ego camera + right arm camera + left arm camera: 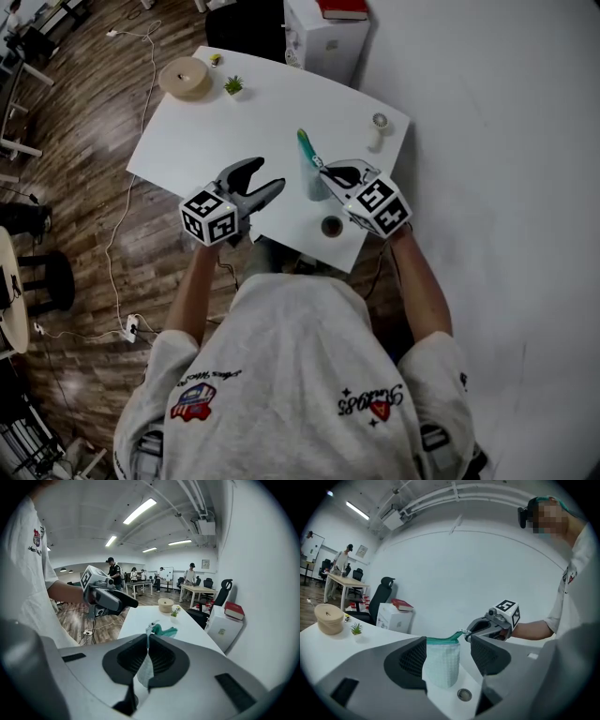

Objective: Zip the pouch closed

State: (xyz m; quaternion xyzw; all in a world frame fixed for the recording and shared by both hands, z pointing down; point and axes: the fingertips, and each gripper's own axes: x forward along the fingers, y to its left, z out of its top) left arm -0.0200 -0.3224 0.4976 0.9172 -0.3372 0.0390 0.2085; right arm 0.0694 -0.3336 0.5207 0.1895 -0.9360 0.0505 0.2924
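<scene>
One pinch is all that carries the pouch (309, 169) at this moment. The right tongs (325, 172) are closed tight on its top edge at one end of the teal zipper (443, 640), with white mesh cloth squeezed between the pads. The rest of the pouch hangs down over the white desk (272, 112). I cannot tell whether its bottom touches the desk.

The left tongs (268, 178) stand wide apart and hold nothing. They point at the pouch from the side, near it but not touching. A small metal pull (151, 627) shows on the teal band just past the right tongs, and how far the zipper is already run I cannot make out.

My judgement is that the zipping needs a second grip, on the pull or on the far end of the zipper band.

Several things could spoil it:
- The pouch hangs free, so a nudge from an open jaw may swing or twist it away from the left tongs.
- Closing on soft mesh and not the pull would drag the cloth, and the slider would stay put.
- A slack band would bunch and could jam the slider, since only a taut band lets it run.
- A hard tug could draw the thin edge out of the right tongs and drop the pouch by the small round object (331, 226) on the desk below.
</scene>
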